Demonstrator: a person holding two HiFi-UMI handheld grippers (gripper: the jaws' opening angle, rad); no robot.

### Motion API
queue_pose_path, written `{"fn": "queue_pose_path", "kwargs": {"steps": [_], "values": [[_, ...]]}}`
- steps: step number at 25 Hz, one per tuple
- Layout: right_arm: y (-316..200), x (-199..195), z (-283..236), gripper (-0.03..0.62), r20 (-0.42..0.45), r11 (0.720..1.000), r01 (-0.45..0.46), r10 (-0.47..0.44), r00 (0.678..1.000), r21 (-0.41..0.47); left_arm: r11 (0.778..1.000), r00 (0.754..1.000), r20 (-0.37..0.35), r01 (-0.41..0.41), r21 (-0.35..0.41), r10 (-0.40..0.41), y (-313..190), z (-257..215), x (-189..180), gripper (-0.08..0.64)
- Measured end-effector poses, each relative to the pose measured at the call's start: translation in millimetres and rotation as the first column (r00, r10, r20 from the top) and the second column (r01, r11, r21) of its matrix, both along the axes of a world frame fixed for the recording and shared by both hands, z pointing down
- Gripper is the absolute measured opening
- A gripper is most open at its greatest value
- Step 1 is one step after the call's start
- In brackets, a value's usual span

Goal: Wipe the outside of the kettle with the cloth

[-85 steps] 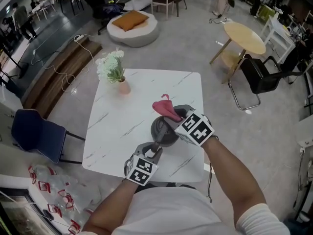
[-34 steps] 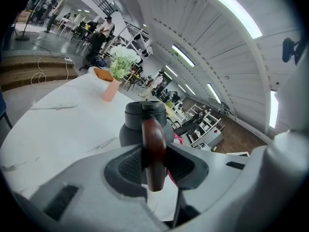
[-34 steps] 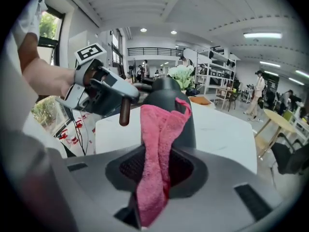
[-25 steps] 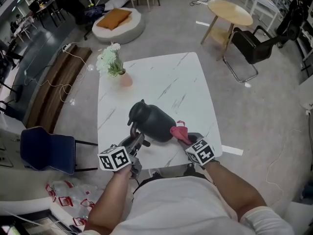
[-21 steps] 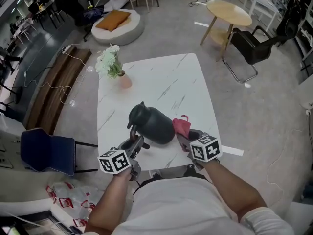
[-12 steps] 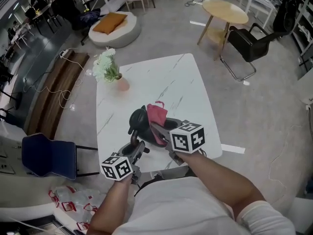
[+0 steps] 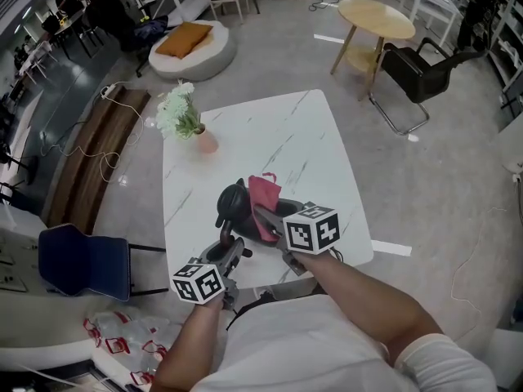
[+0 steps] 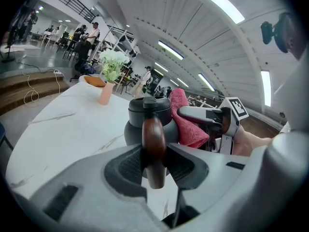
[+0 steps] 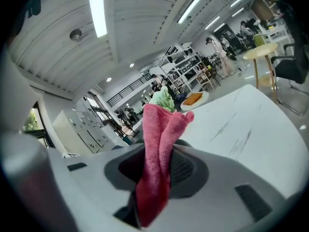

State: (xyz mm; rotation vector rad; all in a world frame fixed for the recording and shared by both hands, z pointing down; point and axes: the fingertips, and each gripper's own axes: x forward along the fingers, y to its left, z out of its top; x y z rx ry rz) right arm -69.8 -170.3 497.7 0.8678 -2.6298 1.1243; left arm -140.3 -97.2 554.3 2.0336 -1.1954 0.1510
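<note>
A dark kettle [image 7: 239, 211] stands near the front edge of the white marble table [image 7: 286, 145]. My left gripper [image 7: 233, 250] is shut on its brown wooden handle [image 8: 153, 146], which sits upright between the pads in the left gripper view. The kettle body [image 8: 137, 129] and its lid rise just beyond the left gripper [image 8: 154, 162]. My right gripper [image 7: 265, 217] is shut on a pink cloth [image 7: 263, 202]. That cloth [image 8: 187, 122] hangs against the kettle's upper right side. In the right gripper view the cloth [image 9: 157, 153] stands up from the right gripper [image 9: 159, 170] and hides the kettle.
A pink vase of white flowers [image 7: 196, 133] stands at the table's far left. Around the table are a blue chair [image 7: 78, 260], a round ottoman with an orange cushion [image 7: 192, 47], a round wooden table [image 7: 377, 16] and a black chair [image 7: 421, 72].
My right gripper has risen with the cloth from the kettle's near right side to its upper part. The left gripper has kept its hold on the handle.
</note>
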Motion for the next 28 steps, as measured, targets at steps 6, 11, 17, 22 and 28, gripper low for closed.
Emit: {"fn": "queue_pose_path", "kwargs": {"steps": [6, 11, 17, 22, 28], "values": [[0, 18, 15, 0.118, -0.009, 0.999, -0.021, 0.020, 1.000, -0.026, 1.000, 1.000, -0.016, 0.005, 0.000, -0.005, -4, -1, -3, 0.124], [6, 42, 50, 0.118, -0.042, 0.995, -0.049, 0.046, 0.998, -0.089, 1.000, 1.000, 0.013, -0.016, -0.015, 0.017, 0, 6, -10, 0.127], [15, 64, 78, 0.118, -0.018, 0.984, -0.086, 0.085, 0.996, -0.157, 0.998, 0.996, 0.076, -0.052, -0.033, 0.055, 10, 14, -13, 0.126], [18, 74, 94, 0.118, 0.022, 0.974, -0.108, 0.115, 0.993, -0.200, 0.997, 0.992, 0.100, -0.070, -0.033, 0.073, 12, 15, -13, 0.126], [26, 100, 137, 0.115, -0.127, 0.960, -0.103, 0.072, 0.989, -0.260, 0.989, 0.976, 0.156, -0.149, -0.011, 0.149, 12, 19, -16, 0.126]]}}
